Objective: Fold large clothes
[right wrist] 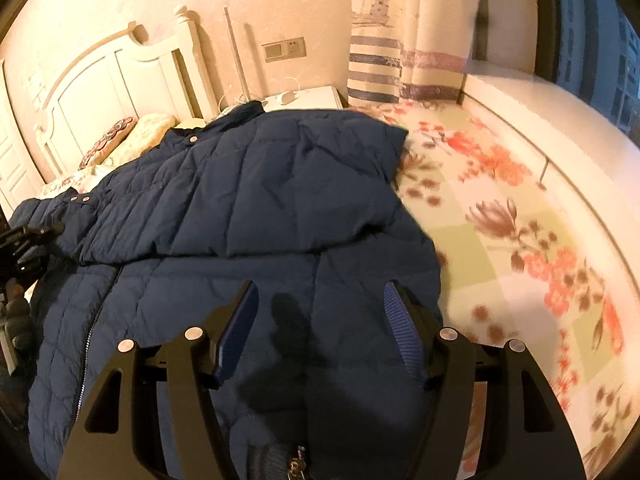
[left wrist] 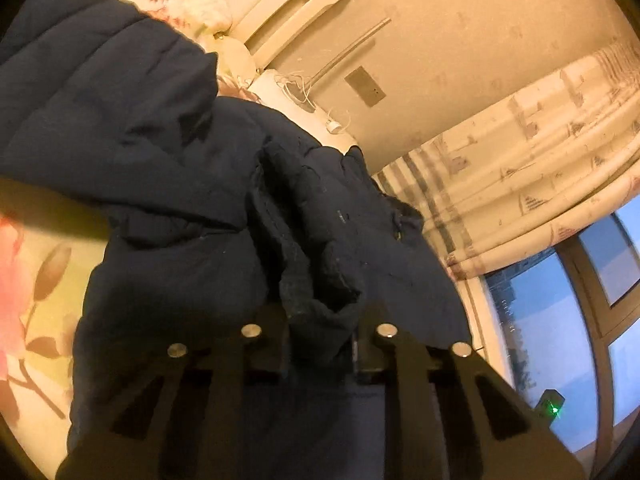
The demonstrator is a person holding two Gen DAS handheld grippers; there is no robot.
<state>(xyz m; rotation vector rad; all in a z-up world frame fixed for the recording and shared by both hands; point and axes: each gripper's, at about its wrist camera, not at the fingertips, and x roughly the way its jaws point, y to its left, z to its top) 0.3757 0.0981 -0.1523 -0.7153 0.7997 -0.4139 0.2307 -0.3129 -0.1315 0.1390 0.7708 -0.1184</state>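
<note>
Floral bed (right wrist: 500,216), left gripper (left wrist: 320,336) pinching jacket (left wrist: 160,160), right gripper (right wrist: 320,320) agape

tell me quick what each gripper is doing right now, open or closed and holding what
Left gripper: shut on a bunched fold of the navy jacket.
Right gripper: open, holding nothing, its jaws apart above the jacket.

a bed (right wrist: 520,216) with a flowered sheet carries a dark blue padded jacket (right wrist: 248,200), spread across it with one part folded over; pillows (right wrist: 132,140) lie by the white headboard (right wrist: 120,76).
</note>
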